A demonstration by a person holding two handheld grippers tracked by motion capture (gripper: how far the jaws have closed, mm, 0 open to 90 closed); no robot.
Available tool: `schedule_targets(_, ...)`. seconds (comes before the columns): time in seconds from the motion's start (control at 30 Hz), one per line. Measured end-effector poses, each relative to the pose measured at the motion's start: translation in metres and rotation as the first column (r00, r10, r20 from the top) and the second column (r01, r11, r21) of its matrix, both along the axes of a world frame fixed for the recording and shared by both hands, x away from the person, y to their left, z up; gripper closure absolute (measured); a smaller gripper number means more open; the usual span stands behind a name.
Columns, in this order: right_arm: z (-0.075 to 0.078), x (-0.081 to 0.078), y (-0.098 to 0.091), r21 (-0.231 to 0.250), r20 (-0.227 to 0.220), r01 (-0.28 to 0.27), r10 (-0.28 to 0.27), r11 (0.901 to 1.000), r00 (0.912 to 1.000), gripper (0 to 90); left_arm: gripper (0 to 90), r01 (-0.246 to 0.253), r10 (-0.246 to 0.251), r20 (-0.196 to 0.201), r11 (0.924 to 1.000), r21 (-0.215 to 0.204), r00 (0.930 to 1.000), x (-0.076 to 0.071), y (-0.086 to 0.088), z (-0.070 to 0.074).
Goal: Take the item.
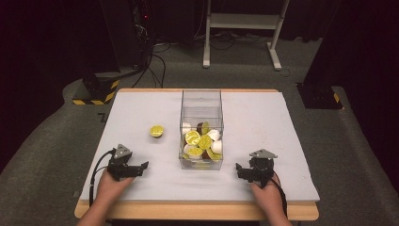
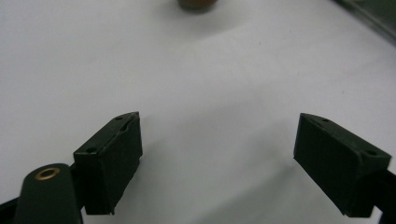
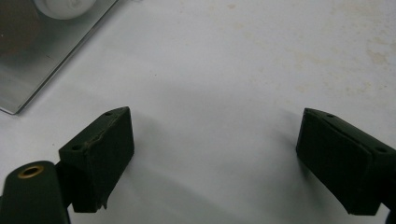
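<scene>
So I've got one lemon half [image 1: 156,131] sitting loose on the white table [image 1: 263,122], cut side up, just left of the clear box [image 1: 201,101]. That box stands upright mid-table, with more lemon halves [image 1: 198,140] and some white and brown pieces piled inside.

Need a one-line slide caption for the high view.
Both grippers, left and right, open on the table flanking a clear bin; one lemon half outside.

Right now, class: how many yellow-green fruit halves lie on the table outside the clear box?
1. The lone fruit half lies on the table, left of the clear box. More halves sit inside the box, some possibly hidden.
</scene>
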State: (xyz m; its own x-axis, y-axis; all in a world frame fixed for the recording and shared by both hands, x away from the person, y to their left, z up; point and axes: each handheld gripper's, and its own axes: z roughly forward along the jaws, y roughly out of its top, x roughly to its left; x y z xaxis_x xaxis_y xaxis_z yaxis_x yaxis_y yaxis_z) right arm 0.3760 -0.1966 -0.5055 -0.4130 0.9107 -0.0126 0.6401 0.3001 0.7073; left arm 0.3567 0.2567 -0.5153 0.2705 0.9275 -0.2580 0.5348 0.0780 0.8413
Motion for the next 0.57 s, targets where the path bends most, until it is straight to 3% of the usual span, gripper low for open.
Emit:
schedule_targets(0.07, 0.0000, 0.0000, 0.0000, 0.000, 0.000, 0.001, -0.001, 1.0000, 1.0000, 11.2, 15.5, -0.005, 0.004, 0.023, 0.9997, 0.026, 0.9997, -0.0039, -0.0017, -0.0013)
schedule_targets(0.1, 0.0000, 0.0000, 0.0000, 0.001, 0.000, 0.001, -0.001, 1.0000, 1.0000, 11.2, 15.5, 0.001, -0.002, 0.017, 0.9989, 0.046, 0.9999, -0.0050, -0.0015, -0.0028)
schedule_targets(0.3, -0.0001, 0.0000, 0.0000, 0.000, 0.000, 0.000, 0.000, 1.0000, 1.0000, 11.2, 16.1, -0.017, 0.016, 0.004, 0.9998, 0.012, 0.9999, -0.0053, 0.0002, -0.0036)
schedule_targets(0.57, 0.0001, -0.0002, 0.0004, -0.005, 0.001, 0.002, -0.002, 1.0000, 1.0000, 11.1, 16.1, -0.015, 0.015, 0.003, 0.9998, 0.014, 0.9999, -0.0056, 0.0003, -0.0036)
